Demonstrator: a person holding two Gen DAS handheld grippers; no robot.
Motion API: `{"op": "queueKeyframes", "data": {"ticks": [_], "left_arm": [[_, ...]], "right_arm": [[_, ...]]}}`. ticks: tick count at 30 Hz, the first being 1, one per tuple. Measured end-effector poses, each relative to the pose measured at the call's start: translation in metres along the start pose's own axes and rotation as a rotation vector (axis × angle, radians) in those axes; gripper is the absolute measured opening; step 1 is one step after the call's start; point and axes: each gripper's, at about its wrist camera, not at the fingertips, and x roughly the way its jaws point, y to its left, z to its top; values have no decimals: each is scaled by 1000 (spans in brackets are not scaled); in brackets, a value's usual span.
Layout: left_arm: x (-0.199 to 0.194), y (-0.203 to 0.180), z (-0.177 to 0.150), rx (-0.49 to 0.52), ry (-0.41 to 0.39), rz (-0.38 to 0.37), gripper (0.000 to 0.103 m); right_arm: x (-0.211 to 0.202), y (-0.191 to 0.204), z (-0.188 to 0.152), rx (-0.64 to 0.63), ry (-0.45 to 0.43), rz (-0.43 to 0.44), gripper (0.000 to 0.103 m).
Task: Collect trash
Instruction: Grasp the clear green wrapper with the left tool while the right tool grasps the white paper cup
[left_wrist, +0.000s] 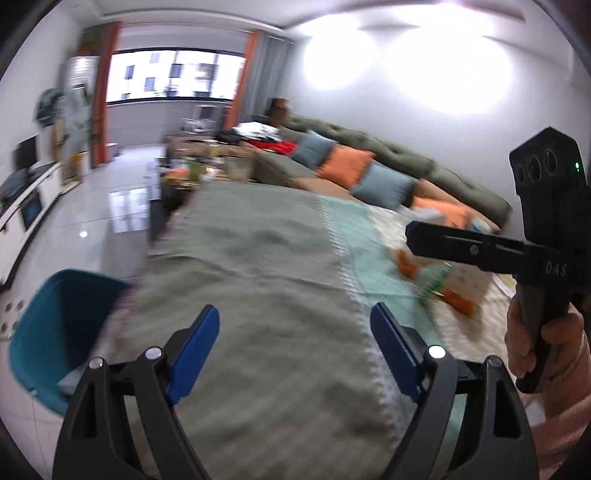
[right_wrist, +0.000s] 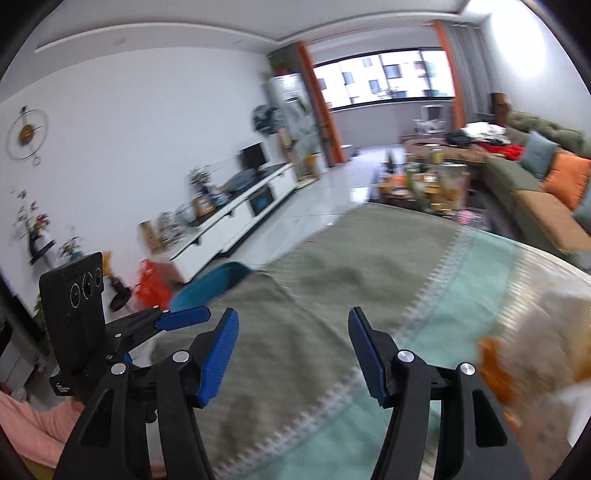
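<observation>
Left gripper (left_wrist: 295, 347): fingers apart, empty | right gripper (right_wrist: 293, 354): fingers apart, empty | advice: operator centres wrappers (left_wrist: 443, 284) between pads before carrying to bin (left_wrist: 62, 332).

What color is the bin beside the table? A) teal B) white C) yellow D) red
A: the bin standing at the left edge of the cloth-covered table is teal blue, and the right wrist view shows the same color.

Both wrist views look obliquely down across the tablecloth (left_wrist: 258, 258), sharing it.
</observation>
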Motion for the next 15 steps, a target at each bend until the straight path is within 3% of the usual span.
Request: {"op": "queueKeyframes", "data": {"ticks": [7, 15], "left_arm": [[38, -60, 2, 87, 52, -107, 85], [61, -92, 5, 127, 104, -170, 84]], "right_arm": [[-49, -31, -22, 27, -53, -149, 62], [-89, -71, -37, 99, -107, -286, 64]]}}
